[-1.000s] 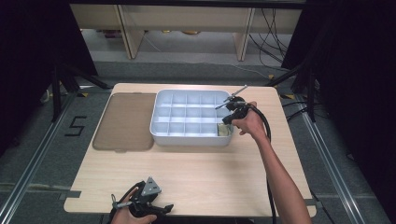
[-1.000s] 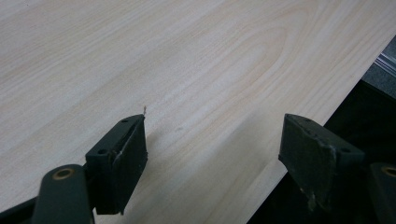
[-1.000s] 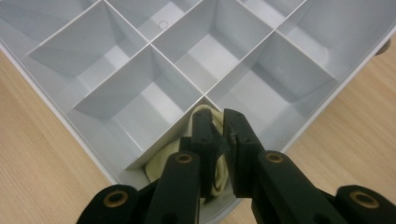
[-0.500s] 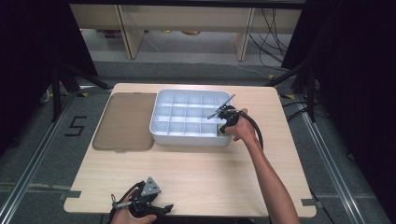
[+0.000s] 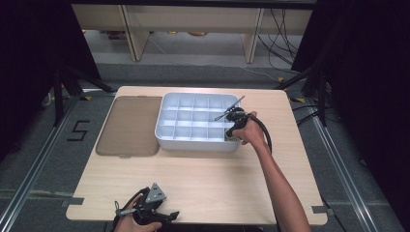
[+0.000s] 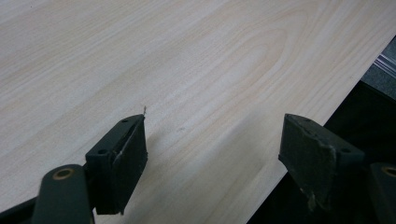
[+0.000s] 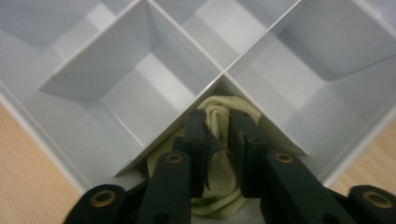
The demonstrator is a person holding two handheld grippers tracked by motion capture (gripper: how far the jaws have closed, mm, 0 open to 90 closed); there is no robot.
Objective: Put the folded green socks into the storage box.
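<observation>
In the near right corner compartment of the white divided tray (image 5: 167, 130) lies a bundle of pale cream cloth (image 7: 219, 116), bunched against the corner where the dividers meet. Your right gripper (image 7: 218, 133) reaches down into that compartment; its jaws have just been opening, and they now stand a little apart with folds of the cloth between them, though you cannot tell whether the pads press on it. In the high view your right hand (image 5: 247, 131) sits at the tray's right end. Left of the tray a brown mat (image 5: 129, 124) lies flat on the tabletop (image 5: 208, 174). Your left gripper (image 6: 212, 140) rests released at the tabletop's near edge, jaws wide apart over bare wood.
</observation>
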